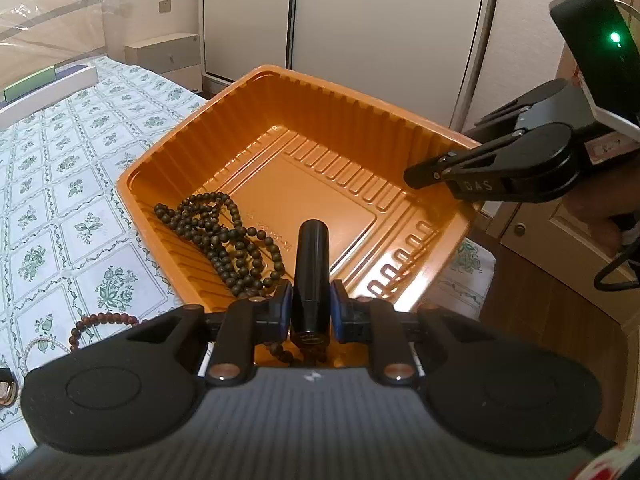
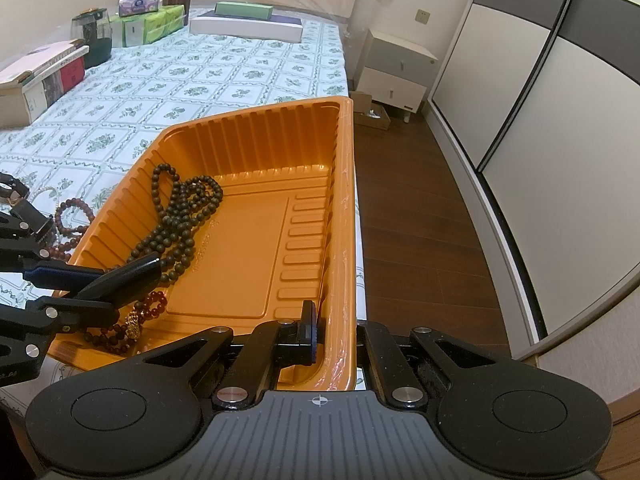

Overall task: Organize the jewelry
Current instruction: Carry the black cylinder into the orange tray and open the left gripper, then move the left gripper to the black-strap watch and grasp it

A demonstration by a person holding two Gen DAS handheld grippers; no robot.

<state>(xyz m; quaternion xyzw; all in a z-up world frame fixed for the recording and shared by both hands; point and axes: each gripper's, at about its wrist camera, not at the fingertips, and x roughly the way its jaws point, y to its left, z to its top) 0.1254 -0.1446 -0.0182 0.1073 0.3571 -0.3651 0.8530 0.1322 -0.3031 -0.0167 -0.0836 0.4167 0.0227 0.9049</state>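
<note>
Right wrist view — right tongs point(image 2: 320, 330) clamp tray wall point(image 2: 346, 240), outer finger hidden.

Both claws point(image 1: 311, 312) point(image 2: 336, 336) clamped, angled downward

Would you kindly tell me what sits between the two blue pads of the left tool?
A black cylindrical tube stands clamped between the left tool's pads; the left wrist view shows it.

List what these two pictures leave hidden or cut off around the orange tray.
- Left wrist view: the black tube's lower end, behind the left hand-held gripper.
- Left wrist view: a pearl strand, cut off by the gripper body.
- Right wrist view: reddish beads in the tray, partly behind the left gripper.
</note>
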